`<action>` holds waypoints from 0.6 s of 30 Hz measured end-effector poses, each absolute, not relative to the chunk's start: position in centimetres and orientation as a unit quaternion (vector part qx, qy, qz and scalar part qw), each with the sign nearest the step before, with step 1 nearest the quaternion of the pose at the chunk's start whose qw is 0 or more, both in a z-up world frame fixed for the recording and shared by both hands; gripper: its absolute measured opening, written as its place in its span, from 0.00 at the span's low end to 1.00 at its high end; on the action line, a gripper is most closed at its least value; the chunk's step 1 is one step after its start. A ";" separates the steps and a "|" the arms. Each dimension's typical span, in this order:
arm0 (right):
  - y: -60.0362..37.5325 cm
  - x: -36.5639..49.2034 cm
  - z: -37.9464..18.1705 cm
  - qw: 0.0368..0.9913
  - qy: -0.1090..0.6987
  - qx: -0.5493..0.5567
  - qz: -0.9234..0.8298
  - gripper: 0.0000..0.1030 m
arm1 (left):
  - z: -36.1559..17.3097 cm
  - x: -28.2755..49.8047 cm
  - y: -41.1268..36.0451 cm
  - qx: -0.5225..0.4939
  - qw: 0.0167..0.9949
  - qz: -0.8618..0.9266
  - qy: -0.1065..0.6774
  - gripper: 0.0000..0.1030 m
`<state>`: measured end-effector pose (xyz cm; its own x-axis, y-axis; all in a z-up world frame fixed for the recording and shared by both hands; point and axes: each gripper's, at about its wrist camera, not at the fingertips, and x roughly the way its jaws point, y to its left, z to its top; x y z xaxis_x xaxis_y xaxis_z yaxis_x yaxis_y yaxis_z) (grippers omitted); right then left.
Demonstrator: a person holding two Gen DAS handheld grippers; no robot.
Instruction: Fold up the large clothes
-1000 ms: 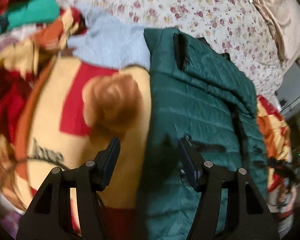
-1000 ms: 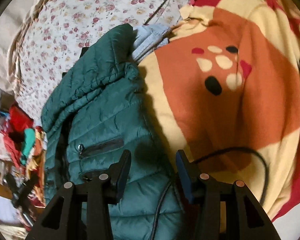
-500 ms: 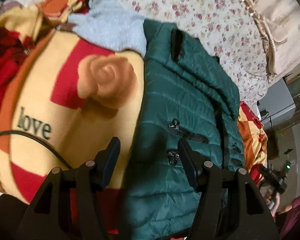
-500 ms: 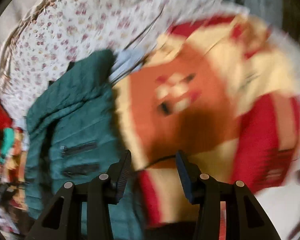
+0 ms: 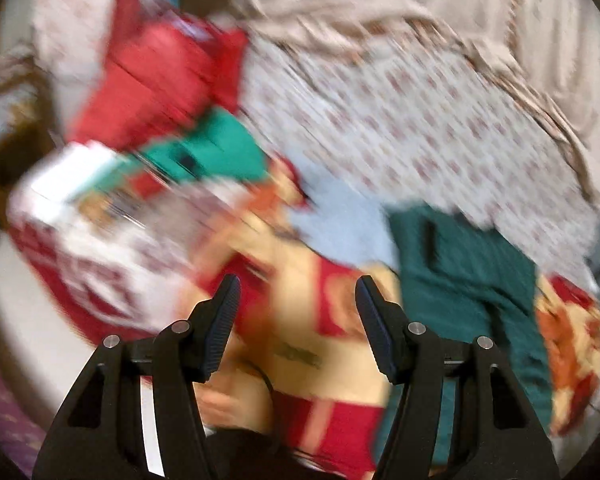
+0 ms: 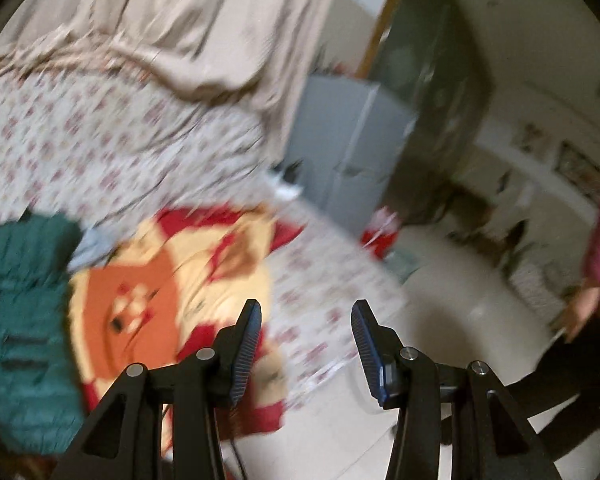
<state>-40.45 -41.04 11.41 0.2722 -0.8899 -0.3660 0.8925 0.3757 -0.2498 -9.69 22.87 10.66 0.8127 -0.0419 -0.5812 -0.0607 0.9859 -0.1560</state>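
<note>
Both tools (image 5: pixel 298 300) (image 6: pixel 305 320) gape empty above folded jacket (image 5: pixel 468 280)

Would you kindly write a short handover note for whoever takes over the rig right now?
Left tongs: open, nothing between them, raised above the bed.
Right tongs: open, empty, pointing past the bed's edge toward the floor.
Green puffer jacket: lies on the cartoon blanket over the floral sheet, apparently folded, though blur hides detail.
A heap of other clothes sits further along the bed.
Left: judging by that heap, pick the next garment and fold it.
</note>
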 end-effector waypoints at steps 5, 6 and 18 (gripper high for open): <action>-38.9 -41.5 14.1 0.766 0.137 -0.047 -0.626 0.75 | 15.4 -11.7 28.6 -0.040 0.955 0.163 0.246 0.58; -38.5 -41.5 14.2 0.764 0.126 -0.054 -0.630 0.75 | 15.8 -12.1 29.4 -0.024 0.951 0.198 0.235 0.58; -41.0 -27.1 1.5 0.889 0.320 0.160 -0.284 0.76 | 7.6 -9.4 22.2 -0.051 0.937 -0.008 0.346 0.58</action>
